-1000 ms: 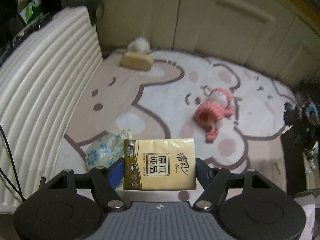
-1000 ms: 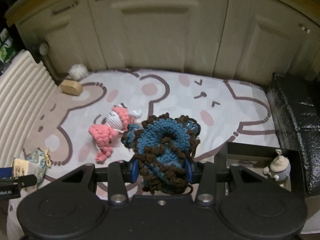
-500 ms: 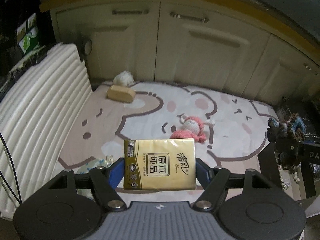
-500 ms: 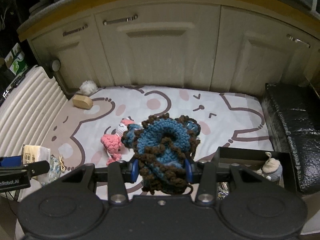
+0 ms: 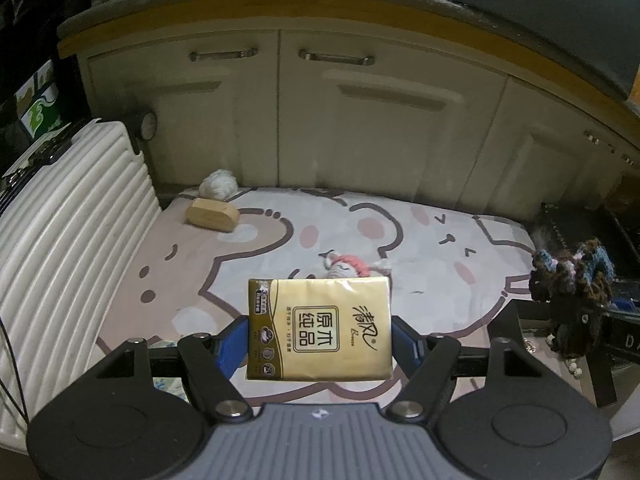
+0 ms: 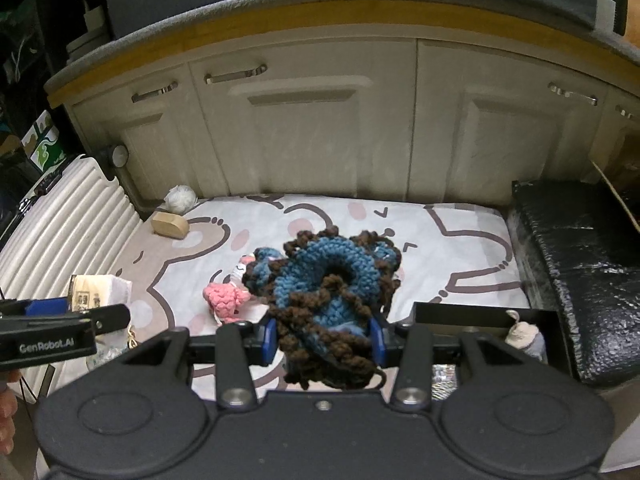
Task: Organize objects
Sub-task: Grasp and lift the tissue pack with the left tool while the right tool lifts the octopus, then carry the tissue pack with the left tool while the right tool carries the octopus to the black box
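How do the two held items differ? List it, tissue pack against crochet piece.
The tissue pack is flat, rectangular, glossy gold with printed text; the crochet piece is a floppy, ruffled blue and brown yarn bundle. The tissue pack sits squarely in the left gripper, edges straight; the crochet piece bulges out and droops below the right gripper. Both are clamped between blue pads, lifted above the cartoon mat.

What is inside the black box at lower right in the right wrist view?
A small cream-and-grey knitted toy sits inside the black box. The rest of its floor is hidden by the right gripper and crocheted piece.
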The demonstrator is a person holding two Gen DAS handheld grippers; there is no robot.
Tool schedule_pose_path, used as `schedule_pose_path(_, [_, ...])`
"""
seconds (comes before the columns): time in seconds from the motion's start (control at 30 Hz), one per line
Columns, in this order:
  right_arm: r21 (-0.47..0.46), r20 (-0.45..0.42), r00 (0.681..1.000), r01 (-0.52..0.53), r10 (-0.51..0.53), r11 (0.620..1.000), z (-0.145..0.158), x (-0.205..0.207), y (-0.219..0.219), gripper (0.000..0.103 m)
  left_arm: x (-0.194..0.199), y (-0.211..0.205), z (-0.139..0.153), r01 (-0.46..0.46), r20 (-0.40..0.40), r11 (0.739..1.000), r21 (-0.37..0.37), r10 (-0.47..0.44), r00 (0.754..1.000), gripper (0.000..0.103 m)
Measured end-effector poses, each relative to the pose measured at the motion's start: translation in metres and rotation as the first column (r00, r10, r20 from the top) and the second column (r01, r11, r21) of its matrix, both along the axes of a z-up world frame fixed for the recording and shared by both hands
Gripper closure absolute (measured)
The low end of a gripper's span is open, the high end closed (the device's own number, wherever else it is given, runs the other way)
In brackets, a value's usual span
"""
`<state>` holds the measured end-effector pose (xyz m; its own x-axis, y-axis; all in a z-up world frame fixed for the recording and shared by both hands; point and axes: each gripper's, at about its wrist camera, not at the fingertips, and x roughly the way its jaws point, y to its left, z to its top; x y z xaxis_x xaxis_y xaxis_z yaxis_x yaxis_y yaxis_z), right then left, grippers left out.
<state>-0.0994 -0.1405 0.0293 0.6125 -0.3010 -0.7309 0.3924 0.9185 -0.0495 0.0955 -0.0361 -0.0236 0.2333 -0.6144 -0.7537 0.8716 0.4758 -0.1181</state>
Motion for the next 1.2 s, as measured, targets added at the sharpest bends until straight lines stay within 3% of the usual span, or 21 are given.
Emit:
schedule_pose_path(0.9, [0.022,0.021,0.987,0.159,-0.16,0.987,0.008,-0.073,-0.088,0.058,-0.088,-0.066,0.009,0.156,-0.018,0.987,-0.045,-0.157,0.987,0.03])
schedule_pose_path(1.2, [0.036,-0.005,0.98,0.198,-0.198,0.979,0.002,-0.086,-0.113,0.058,-0.11,-0.082,0.006,0.212,-0.062,0.975,-0.061,-0.215,0.975,0.03])
